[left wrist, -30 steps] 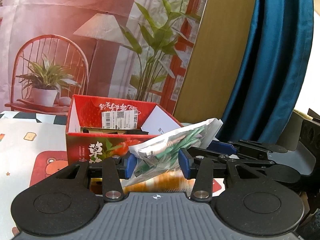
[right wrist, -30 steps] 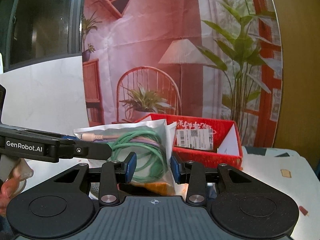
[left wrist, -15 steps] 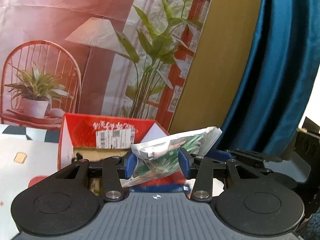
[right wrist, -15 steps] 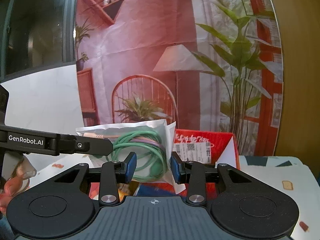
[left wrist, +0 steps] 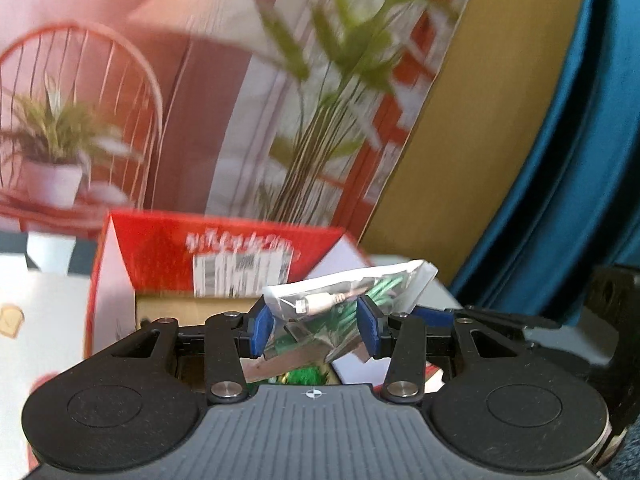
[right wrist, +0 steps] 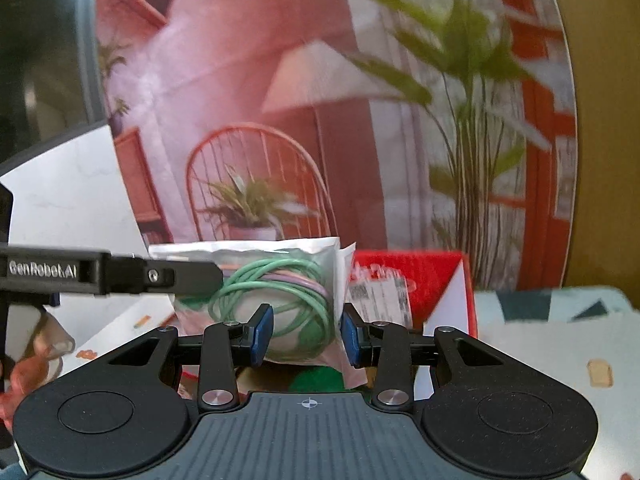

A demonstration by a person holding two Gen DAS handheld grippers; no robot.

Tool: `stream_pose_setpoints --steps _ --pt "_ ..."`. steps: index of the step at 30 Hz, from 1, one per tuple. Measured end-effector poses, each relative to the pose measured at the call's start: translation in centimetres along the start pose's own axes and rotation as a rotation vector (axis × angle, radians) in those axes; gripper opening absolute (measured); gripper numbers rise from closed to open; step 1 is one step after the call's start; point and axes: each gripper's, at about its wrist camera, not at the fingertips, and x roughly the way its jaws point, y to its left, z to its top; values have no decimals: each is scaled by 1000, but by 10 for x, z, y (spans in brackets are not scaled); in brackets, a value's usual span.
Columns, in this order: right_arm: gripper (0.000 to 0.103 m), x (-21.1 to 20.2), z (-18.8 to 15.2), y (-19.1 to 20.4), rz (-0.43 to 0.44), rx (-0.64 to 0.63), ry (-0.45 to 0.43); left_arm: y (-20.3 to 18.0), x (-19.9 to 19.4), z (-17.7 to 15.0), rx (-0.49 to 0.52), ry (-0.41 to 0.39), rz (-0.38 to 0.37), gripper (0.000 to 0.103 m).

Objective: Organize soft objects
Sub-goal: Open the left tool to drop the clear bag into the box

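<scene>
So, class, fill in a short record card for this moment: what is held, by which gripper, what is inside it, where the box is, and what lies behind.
Held item: clear plastic bag, gripped by both grippers together
Bag contents: coiled green cable and a white cable end
Left gripper: jaws shut on the bag
Right gripper: jaws shut on the bag
Red box: open at the top, just beyond the bag
Backdrop: printed chair, lamp and plants
Image quality: background blurred
</scene>
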Motion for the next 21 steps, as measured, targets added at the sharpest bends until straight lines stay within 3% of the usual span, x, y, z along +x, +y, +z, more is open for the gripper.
stream_pose_setpoints --steps 5,11,21 --pt "34 29 -8 -17 -14 59 100 11 26 -8 -13 68 26 48" --pt "34 48 -14 -30 -54 121 152 11 39 -12 32 103 84 48" --pt "38 24 -22 -25 -80 87 113 11 5 -14 37 54 120 49"
